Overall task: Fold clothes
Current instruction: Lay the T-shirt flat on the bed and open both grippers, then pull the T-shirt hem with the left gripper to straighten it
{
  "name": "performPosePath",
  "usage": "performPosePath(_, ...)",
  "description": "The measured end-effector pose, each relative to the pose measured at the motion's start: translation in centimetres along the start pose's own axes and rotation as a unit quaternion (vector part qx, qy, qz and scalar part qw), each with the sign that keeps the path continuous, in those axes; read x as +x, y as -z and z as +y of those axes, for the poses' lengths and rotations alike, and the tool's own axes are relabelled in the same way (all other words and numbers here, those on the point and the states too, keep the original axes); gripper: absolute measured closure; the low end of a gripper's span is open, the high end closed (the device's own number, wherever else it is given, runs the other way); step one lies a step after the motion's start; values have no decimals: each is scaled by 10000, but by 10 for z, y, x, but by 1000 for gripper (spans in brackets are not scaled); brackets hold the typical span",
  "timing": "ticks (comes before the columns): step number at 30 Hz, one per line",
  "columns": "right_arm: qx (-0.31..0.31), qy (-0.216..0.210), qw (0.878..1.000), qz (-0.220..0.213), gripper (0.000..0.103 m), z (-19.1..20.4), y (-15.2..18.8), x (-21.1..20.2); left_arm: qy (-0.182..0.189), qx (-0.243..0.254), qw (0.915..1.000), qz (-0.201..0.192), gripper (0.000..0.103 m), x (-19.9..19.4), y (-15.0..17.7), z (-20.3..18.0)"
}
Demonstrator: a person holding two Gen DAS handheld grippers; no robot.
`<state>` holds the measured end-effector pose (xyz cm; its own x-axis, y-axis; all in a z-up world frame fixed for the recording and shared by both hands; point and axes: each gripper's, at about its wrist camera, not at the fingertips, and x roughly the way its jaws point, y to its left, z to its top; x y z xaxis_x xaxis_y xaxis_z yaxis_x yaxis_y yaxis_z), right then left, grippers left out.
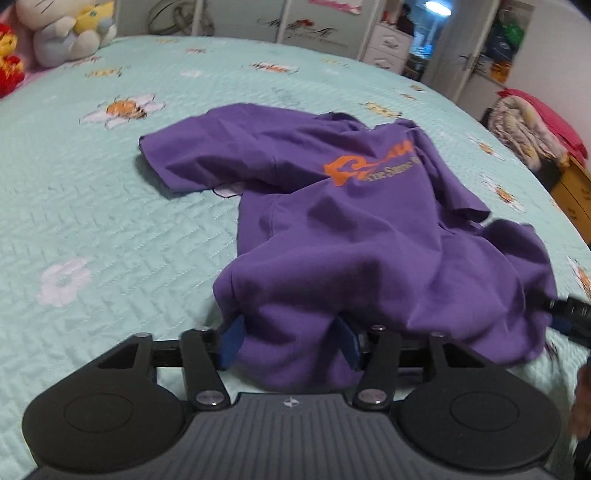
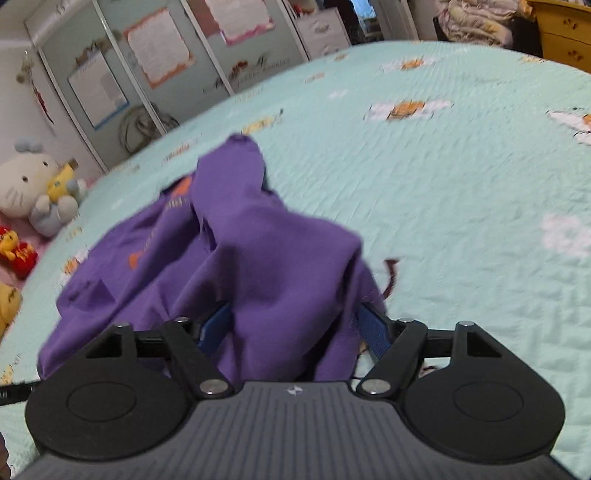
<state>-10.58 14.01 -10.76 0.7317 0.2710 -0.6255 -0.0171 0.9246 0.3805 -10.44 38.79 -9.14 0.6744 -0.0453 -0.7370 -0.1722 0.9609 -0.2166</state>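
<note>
Both my grippers, left (image 1: 291,343) and right (image 2: 295,328), have shirt (image 1: 369,229) hem bunched between them, apparently pinched. The shirt runs lengthwise away from them over the bed (image 1: 110,221), collar farthest.

Lighting: soft, even indoor light; a bright bluish glow through the doorway (image 1: 430,27) at the far side. Shadows: faint, in shirt (image 1: 362,236) folds. Distortion: strong fisheye bending of the bed (image 1: 110,206) edge. Sharpness: motion blur (heavier in right view)

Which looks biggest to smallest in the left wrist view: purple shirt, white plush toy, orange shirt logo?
1. purple shirt
2. white plush toy, partly cut off by the frame edge
3. orange logo
Toy is far from the camera, so the last two are unsure.
</note>
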Motion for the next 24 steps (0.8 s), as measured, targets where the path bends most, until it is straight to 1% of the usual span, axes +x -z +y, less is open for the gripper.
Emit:
performPosePath(1,99,33,9999,87,61,2,1,5,-8,-46,10000,13,82,6,-2,-3)
performPosePath(2,215,8,9996,183,77,2,2,7,13,-37,9999,-93,95,1,-3,-6)
performPosePath(3,331,-19,9991,278,99,1,3,8,37,-23,9998,-208,96,-4,-4,-9)
performPosePath(4,283,-148,9992,243,99,6,1,-3,61,-10,9995,-323,101,-9,-5,-12)
performPosePath(5,233,-278,9991,205,99,10,0,-15,127,94,9981,-591,101,-27,-7,-16)
performPosePath(7,132,-539,9984,129,100,18,-3,-39,226,342,9928,-1127,101,-72,-13,-22)
performPosePath(9,30,-799,9968,53,100,26,-6,-63,299,301,9888,-1433,101,-118,-19,-19)
performPosePath(11,106,-1185,9929,2,100,35,-13,-105,371,250,9839,-1733,101,-164,-25,-16)
performPosePath(12,189,-1367,9904,-16,100,38,-15,-127,344,265,9819,-1842,101,-183,-25,-13)
performPosePath(13,171,-1403,9900,-45,100,39,-14,-139,310,283,9800,-1947,100,-201,-24,-9)
performPosePath(15,133,-1469,9890,-103,99,41,-11,-165,142,176,9814,-1906,98,-217,-21,4)
performPosePath(16,114,-1502,9885,-133,97,42,-10,-178,28,144,9841,-1772,96,-212,-16,12)
performPosePath(17,119,-1378,9904,40,95,39,-4,-172,-89,115,9865,-1629,93,-206,-11,20)
performPosePath(18,124,-1251,9918,217,84,35,3,-167,-240,1,9896,-1421,90,-194,-2,30)
performPosePath(19,170,-992,9934,544,79,29,11,-153,-366,-121,9926,-1152,87,-178,12,39)
performPosePath(21,388,-480,9933,977,79,15,31,-134,-621,-337,9959,-564,87,-150,43,56)
performPosePath(22,450,-369,9928,1047,79,10,39,-133,-709,-355,9962,-352,87,-142,63,60)
performPosePath(24,521,-235,9923,1101,76,1,53,-137,-650,-416,9970,-81,86,-138,95,68)
